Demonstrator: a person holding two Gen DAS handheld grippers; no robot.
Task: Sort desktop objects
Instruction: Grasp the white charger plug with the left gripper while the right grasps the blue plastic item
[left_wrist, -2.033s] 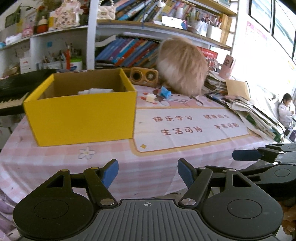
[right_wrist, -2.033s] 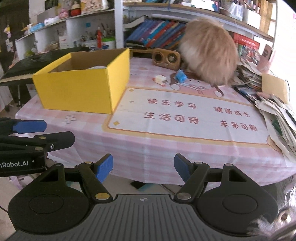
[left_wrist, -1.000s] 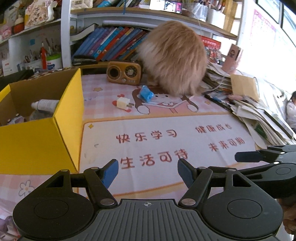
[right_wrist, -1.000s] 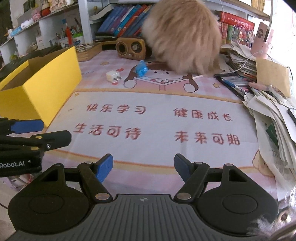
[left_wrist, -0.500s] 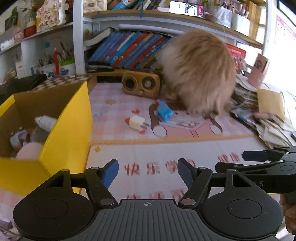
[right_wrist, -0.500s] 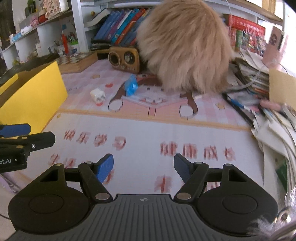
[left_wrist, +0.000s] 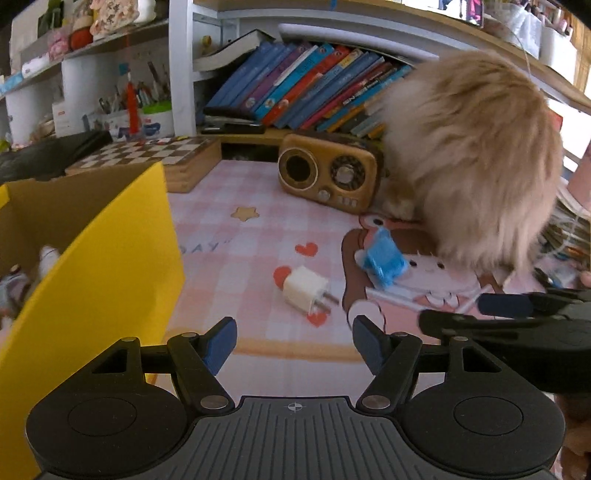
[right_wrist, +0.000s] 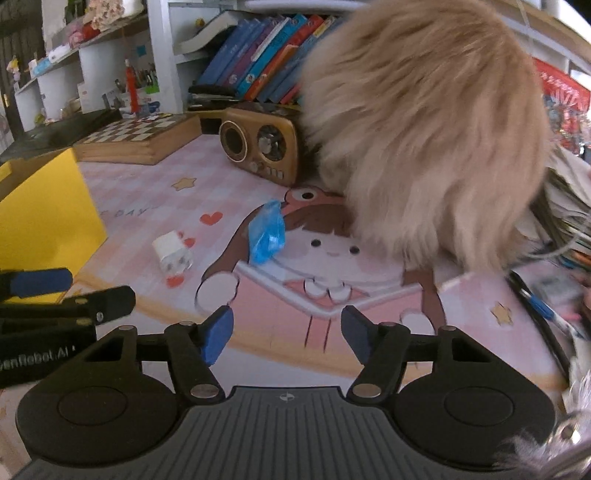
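White charger plug (left_wrist: 303, 288) lay beside blue clip (left_wrist: 382, 257), near yellow box (left_wrist: 103, 266). Left gripper (left_wrist: 294, 343) and right gripper (right_wrist: 287, 334): jaws wide, empty.

A pink checked table mat (left_wrist: 236, 258) carries a white plug (left_wrist: 304, 290), blue clip (left_wrist: 384, 260) just beside it, radio (left_wrist: 328, 173) and yellow box (left_wrist: 96, 266).

A yellow cardboard box (left_wrist: 110, 266), a white plug adapter (left_wrist: 304, 288), a blue wrapper (right_wrist: 266, 232), a tan fluffy plush (right_wrist: 424, 122), a golden-brown radio (left_wrist: 328, 173) and a pink checked mat (left_wrist: 229, 254) are seen.
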